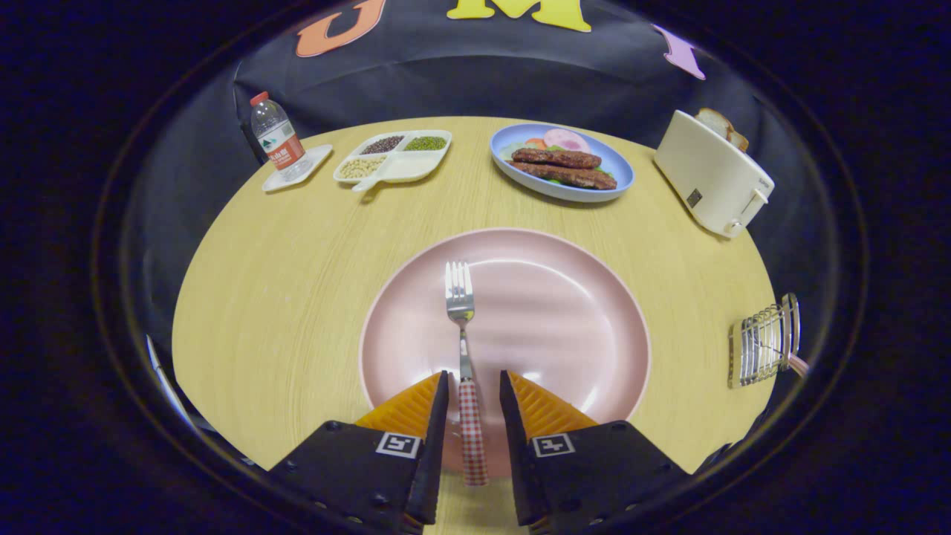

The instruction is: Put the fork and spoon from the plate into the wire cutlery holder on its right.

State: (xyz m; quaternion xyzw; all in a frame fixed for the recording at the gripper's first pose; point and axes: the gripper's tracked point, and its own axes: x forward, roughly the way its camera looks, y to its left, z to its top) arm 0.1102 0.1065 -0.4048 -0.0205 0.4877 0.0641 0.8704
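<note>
Round pale-wood bench (pixel 297 297) against the dark booth cloth; pretty cluttered at the far side, where a water bottle (pixel 276 137) on a small tray, a divided dish of beans (pixel 394 156), a blue plate of sausages (pixel 562 162) and a toaster (pixel 712 174) with bread in it can be seen; none of that is needed for the job.

Closer in, a pink plate (pixel 550 312) is set on the bench, and the fork (pixel 462 334) is laid on it lengthwise, tines pointing away, checked handle hanging over the near rim; no spoon can be made out on the plate. The wire cutlery holder (pixel 765 342) is parked off to the plate's right, well apart from it; something thin seems to be poking out of it already, though what it is can't be told.

The gripper (pixel 474 390) is held open at a moderate width, one finger on each side of the fork's handle; gaps are visible on both sides, so nothing is clamped yet.

On handling: the fork looks light and stiff, so no care for breakage is needed; the steel neck is likely slippery and thin, so the fatter checked handle should probably be the spot to be pinched, squarely across its width; a grab too near the end could let the tines droop on the way to the holder.
</note>
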